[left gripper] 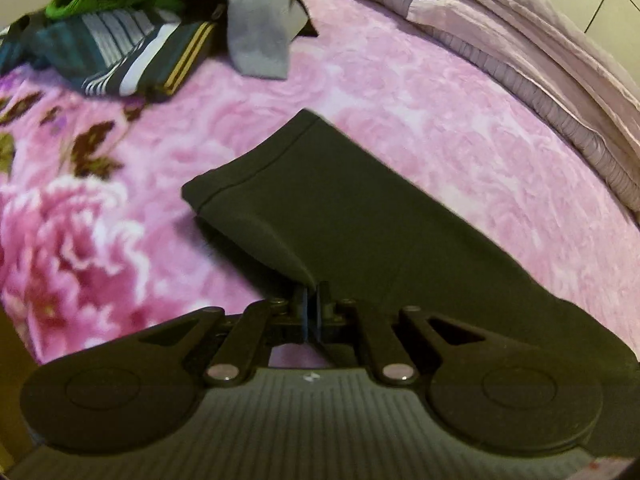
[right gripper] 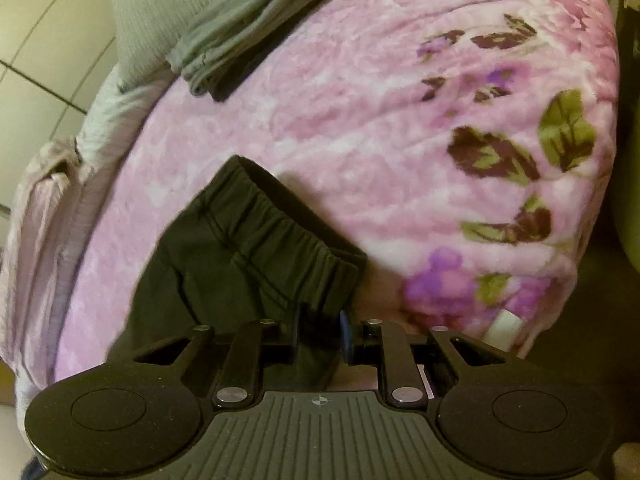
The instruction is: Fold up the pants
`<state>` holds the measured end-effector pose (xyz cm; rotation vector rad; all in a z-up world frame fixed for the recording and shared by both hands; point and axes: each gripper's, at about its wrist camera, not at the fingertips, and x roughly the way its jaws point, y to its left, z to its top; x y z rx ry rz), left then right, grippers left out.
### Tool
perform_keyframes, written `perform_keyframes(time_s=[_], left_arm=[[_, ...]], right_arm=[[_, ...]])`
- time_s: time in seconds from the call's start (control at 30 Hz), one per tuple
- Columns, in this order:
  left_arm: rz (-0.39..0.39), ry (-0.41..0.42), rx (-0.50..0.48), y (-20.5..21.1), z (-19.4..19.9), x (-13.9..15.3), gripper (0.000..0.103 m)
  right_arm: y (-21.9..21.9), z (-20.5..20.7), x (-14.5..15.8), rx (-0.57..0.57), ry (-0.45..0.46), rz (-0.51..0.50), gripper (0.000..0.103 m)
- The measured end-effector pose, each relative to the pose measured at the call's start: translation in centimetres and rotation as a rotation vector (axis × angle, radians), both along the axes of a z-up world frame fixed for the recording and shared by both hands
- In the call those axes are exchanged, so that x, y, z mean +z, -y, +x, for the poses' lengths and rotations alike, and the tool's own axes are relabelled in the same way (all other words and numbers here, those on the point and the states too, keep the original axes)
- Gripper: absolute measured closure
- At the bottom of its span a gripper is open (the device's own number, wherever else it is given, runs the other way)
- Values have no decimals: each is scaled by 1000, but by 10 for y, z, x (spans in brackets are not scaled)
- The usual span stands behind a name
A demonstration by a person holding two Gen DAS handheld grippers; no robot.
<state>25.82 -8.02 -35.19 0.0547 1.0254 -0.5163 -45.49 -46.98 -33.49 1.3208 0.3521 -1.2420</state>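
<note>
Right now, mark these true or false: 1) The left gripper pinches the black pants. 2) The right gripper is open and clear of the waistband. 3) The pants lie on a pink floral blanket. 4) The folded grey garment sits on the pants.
1) True: the left gripper is shut on the pants.
2) False: the right gripper grips the gathered waistband.
3) True: blanket.
4) False: the grey garment lies apart, at the bed's far edge.
</note>
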Motion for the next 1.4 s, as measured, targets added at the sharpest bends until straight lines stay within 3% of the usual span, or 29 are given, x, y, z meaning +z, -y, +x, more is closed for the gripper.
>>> perform_keyframes(time_s=[0.1,0.13,0.17,0.23,0.4,0.43,0.47,0.53,0.6,0.63,0.67,0.73,0.8,0.93,1.03,1.23,1.33,1.4], left_arm=[[20,2,-10,0,-1,-4,97],[31,7,-11,-2,-3,-3,96],[43,12,-12,-2,-6,-2,96],[62,7,-14,-1,-11,4,89],[84,14,-58,-2,-31,25,85],[91,20,-66,-1,-35,28,85],[98,24,-71,1,-39,31,85],[91,17,-89,7,-49,37,85],[71,15,-136,21,-59,45,85],[54,15,-177,31,-66,50,85],[50,14,-218,44,-72,52,85],[35,13,-344,78,-87,55,85],[-14,-2,-476,122,-104,57,84],[-90,-106,-697,214,-144,44,77],[-150,-202,-811,275,-174,35,69],[-163,-366,-910,358,-205,10,60],[-144,-427,-947,376,-213,-3,59],[-116,-440,-963,381,-219,-13,60]], right_arm=[[0,-2,-6,18,1,7,85],[0,-2,-7,13,-1,12,78],[1,-3,-6,1,-11,24,64],[-2,-5,-2,-21,-34,43,52],[-12,-19,-2,-90,76,-11,54],[-11,-19,-6,-89,77,-23,82],[-9,-15,-10,-75,61,-22,85],[-6,-7,-14,-54,3,-20,84],[-3,-3,-5,-29,-47,-21,76],[-3,-2,3,-23,-97,-20,62],[-5,0,13,-29,-163,-41,56],[-5,1,29,-15,-248,-125,53],[5,4,38,40,-255,-174,47],[44,20,40,169,-182,-204,38],[74,36,33,236,-152,-208,35],[114,46,0,253,-48,-119,34],[120,39,-9,244,32,-108,34],[122,35,-12,246,75,-111,40]])
